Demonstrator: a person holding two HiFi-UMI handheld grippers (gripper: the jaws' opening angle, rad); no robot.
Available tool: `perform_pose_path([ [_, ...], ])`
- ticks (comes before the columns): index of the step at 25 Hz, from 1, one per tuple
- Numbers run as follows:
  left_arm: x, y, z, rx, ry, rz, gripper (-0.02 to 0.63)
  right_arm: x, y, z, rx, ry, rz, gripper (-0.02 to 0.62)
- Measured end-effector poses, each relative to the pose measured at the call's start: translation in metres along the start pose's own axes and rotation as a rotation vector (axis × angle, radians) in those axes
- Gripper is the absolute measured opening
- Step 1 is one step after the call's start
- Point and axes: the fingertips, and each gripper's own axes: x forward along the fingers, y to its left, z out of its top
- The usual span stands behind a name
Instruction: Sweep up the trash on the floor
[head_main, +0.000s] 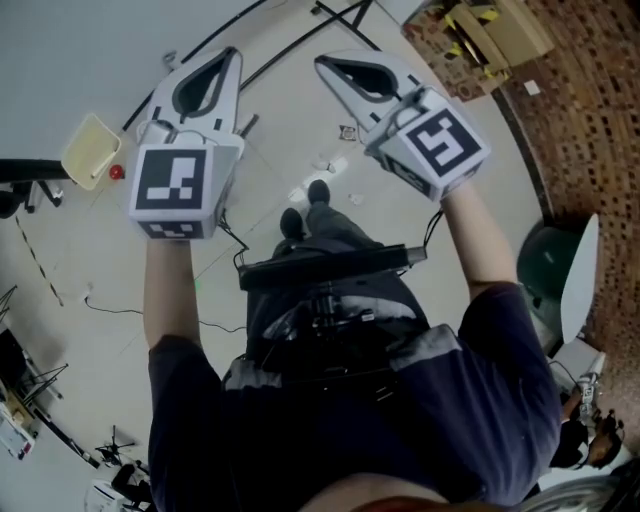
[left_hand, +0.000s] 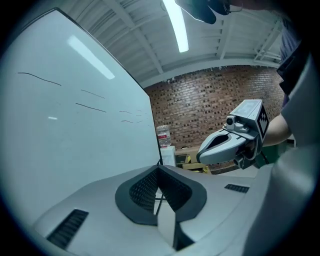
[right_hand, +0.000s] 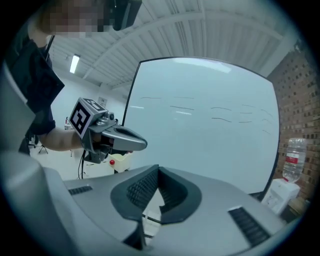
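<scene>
Scraps of white trash (head_main: 322, 168) lie on the pale floor just beyond the person's black shoes (head_main: 318, 190). A small dark square piece (head_main: 347, 132) lies a little farther out. Both grippers are held up side by side above the floor, well clear of the trash. My left gripper (head_main: 231, 54) (left_hand: 159, 171) is shut with nothing between its jaws. My right gripper (head_main: 323, 63) (right_hand: 158, 171) is shut too and holds nothing. Each shows in the other's view: the right gripper (left_hand: 231, 141), the left gripper (right_hand: 111, 136).
A pale yellow dustpan-like tray (head_main: 90, 150) (right_hand: 123, 163) with a red ball (head_main: 117, 172) lies at the left. A whiteboard (left_hand: 75, 130) on black legs (head_main: 250, 35) stands ahead. Cardboard boxes (head_main: 490, 35) and a brick wall (left_hand: 210, 110) are at the right, and a water bottle (right_hand: 294, 159).
</scene>
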Motion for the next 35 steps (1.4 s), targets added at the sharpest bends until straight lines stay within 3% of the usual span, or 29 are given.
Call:
perform_pose_path([
  [9,0.006,0.038,-0.018,-0.011,0.088,0.160,0.000,0.046,-0.012,-0.011,0.042,-0.046,0.163,0.025],
  [22,0.028,0.038,-0.053,0.057,0.265,0.361,0.000,0.077,-0.037,-0.051,0.065,-0.063,0.416,0.025],
  [30,0.015,0.089,-0.103,-0.020,0.343,0.455,0.000,0.146,-0.015,-0.056,0.019,-0.008,0.506,0.026],
  [35,0.013,0.118,-0.146,-0.093,0.353,0.460,0.000,0.208,0.006,-0.064,-0.027,0.035,0.530,0.046],
])
